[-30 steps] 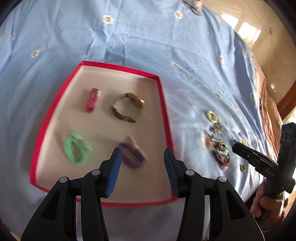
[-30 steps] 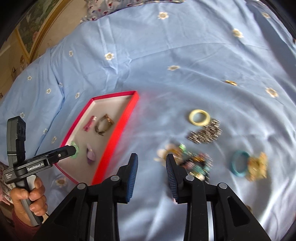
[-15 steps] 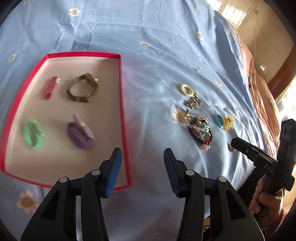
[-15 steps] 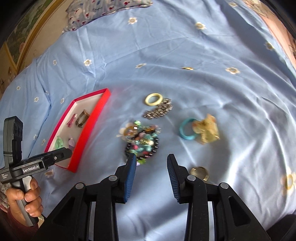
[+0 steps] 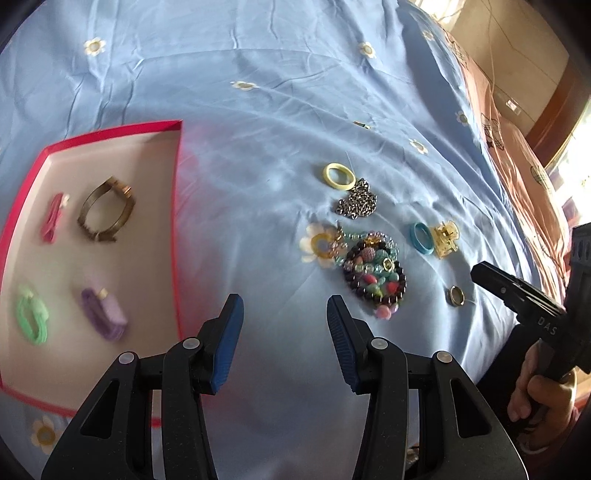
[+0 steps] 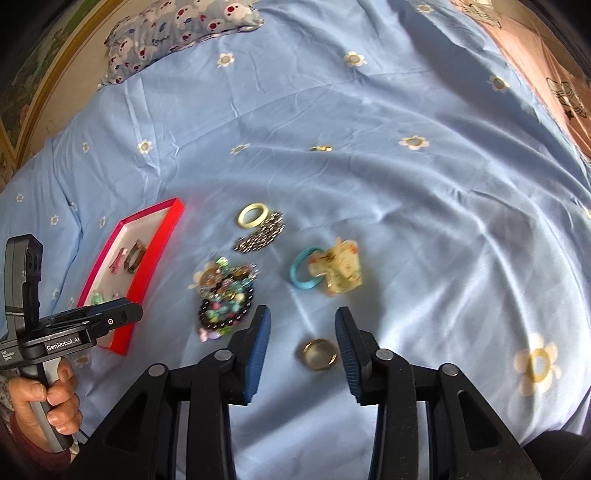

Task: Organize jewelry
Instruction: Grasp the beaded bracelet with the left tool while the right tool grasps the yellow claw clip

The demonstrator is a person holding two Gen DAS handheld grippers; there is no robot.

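A red-rimmed tray [image 5: 176, 221] on the blue sheet holds a pink clip [image 5: 53, 218], a bronze watch [image 5: 107, 214], a green hair tie [image 5: 31, 319] and a purple hair tie [image 5: 105, 314]. My left gripper [image 5: 284, 314] hangs open over bare sheet just right of the tray, with nothing between its fingers. My right gripper [image 6: 303, 321] hovers over a gold ring [image 6: 319, 353]. Its jaws are opening, and the ring lies between the fingers untouched. A pile of beaded bracelets [image 6: 225, 295] lies to its left.
Loose on the sheet are a yellow ring [image 6: 253, 215], a silver chain [image 6: 260, 236], a blue ring [image 6: 303, 273], a yellow hair claw [image 6: 341, 271] and a small gold piece [image 6: 320, 148] further back. A patterned pillow [image 6: 177, 33] lies at the far edge. A hand [image 6: 44, 402] grips the left gripper's handle.
Both grippers have moved right. The left one left the tray for the bare sheet. The right one passed the bead pile, came over the gold ring, and its jaws widened a little.
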